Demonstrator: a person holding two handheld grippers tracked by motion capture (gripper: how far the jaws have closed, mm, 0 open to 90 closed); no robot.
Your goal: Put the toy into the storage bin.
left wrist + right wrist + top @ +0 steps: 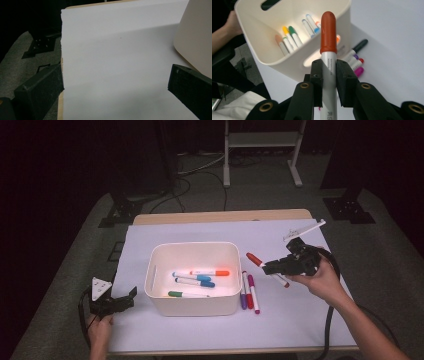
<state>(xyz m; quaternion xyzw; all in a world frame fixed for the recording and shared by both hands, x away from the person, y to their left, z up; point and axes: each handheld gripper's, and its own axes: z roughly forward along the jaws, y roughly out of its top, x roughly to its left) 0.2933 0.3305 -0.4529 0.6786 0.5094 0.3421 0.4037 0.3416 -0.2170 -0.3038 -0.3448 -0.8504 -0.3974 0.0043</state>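
Right hand-held gripper clamps a red-capped marker beside the marker-filled bin.

A dark room surrounds the white-covered table; grey carpet lies below, cables trail at 12 o'clock beside a white stand.

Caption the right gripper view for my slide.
Right tool clamps a red-capped marker, pointed toward the white bin of markers.

Left gripper, jaws wide apart, over white paper sheet; cream bin at right edge, w/ grey floor beyond sheet's left.
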